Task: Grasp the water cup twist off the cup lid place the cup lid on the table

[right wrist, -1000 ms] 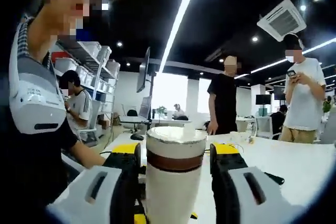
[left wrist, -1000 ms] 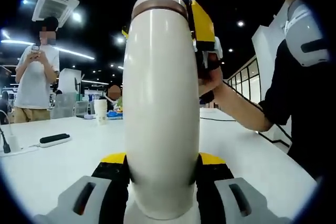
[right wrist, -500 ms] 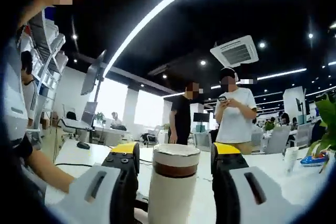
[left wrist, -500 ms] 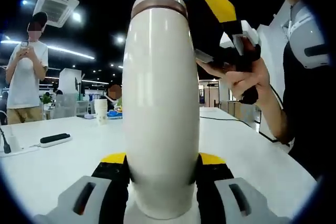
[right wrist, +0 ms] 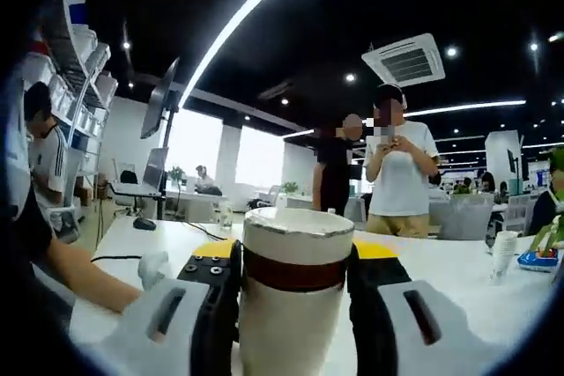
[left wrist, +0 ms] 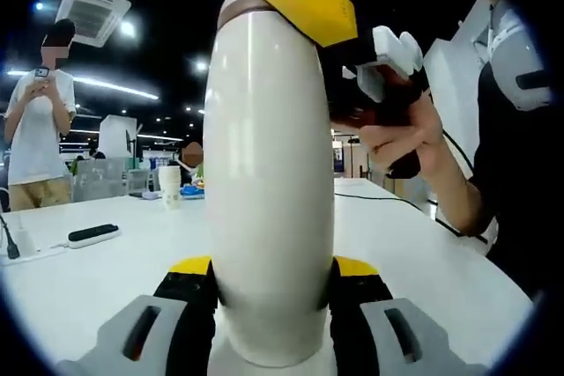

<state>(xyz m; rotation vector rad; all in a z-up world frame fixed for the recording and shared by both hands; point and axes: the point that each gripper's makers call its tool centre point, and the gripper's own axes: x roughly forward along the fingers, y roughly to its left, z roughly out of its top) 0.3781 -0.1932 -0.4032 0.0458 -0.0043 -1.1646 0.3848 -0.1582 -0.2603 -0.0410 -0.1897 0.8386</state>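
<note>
**Both grippers closed on white cup**

The left gripper (left wrist: pixel 271 292) clamped the water cup's (left wrist: pixel 269 182) lower body above the table (left wrist: pixel 97 279), while the right gripper (right wrist: pixel 293 279) squeezed its jaws against the brown-banded cup lid (right wrist: pixel 297 248), which sat on the cup.

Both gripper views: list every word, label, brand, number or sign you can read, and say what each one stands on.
No legible text in either view.
Water cup: plain cream body, brown band under the cup lid, no print visible.
Left gripper and right gripper: yellow and black jaws, no readable marking.
Paper cup on the white table: too small to read.
</note>
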